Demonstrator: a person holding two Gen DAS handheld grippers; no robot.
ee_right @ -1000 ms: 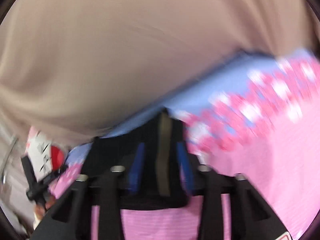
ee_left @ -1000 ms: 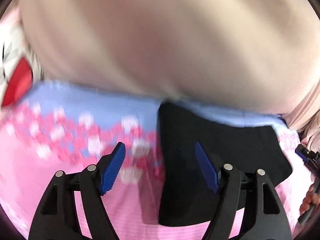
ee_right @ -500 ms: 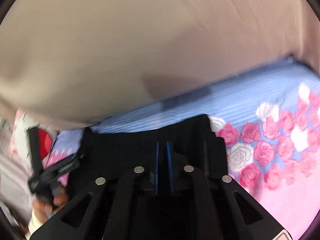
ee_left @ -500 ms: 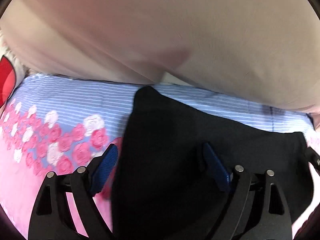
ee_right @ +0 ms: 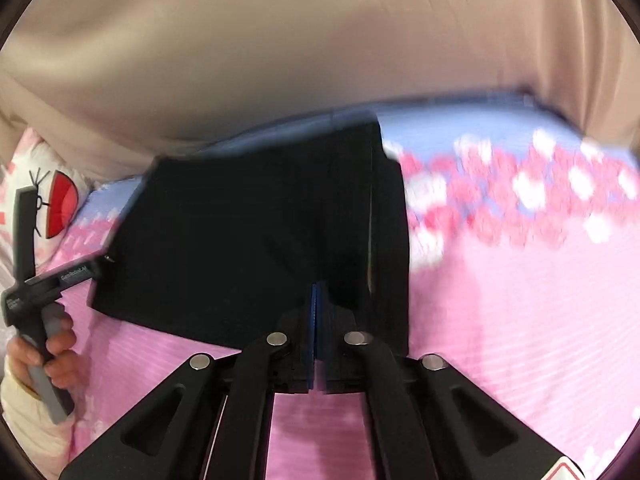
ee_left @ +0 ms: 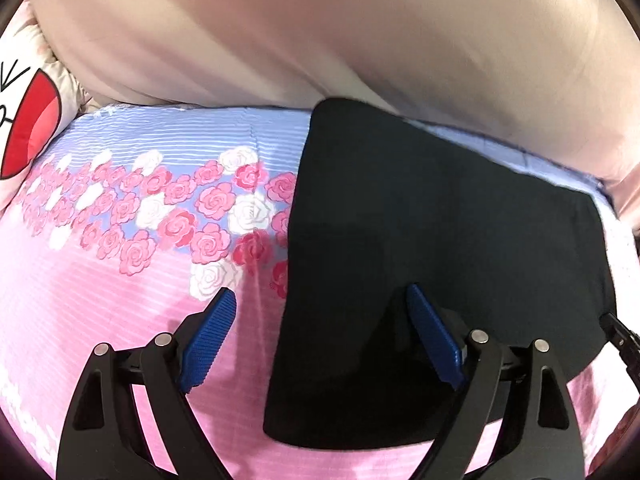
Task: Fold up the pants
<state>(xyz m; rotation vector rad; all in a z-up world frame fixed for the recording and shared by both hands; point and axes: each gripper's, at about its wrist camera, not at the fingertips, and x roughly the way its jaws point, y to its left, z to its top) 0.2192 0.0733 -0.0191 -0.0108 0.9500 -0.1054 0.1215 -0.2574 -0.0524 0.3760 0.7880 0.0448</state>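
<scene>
left gripper (ee_left: 320, 316): black frame, blue ribbed pads, silver screws | hand (ee_right: 48, 354): bare skin, cream sleeve

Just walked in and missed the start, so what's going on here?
A person with a gripper in each hand is folding black pants on a pink floral bedsheet. The right gripper is shut on the pants' near edge. The left gripper is open, one finger over the sheet and the other over the pants, gripping nothing. The pants lie in a compact dark rectangle near a beige cushion.

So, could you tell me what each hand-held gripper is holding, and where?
Right hand-held gripper pinches the black pants at their near edge; left hand-held gripper is open, holding nothing.
</scene>
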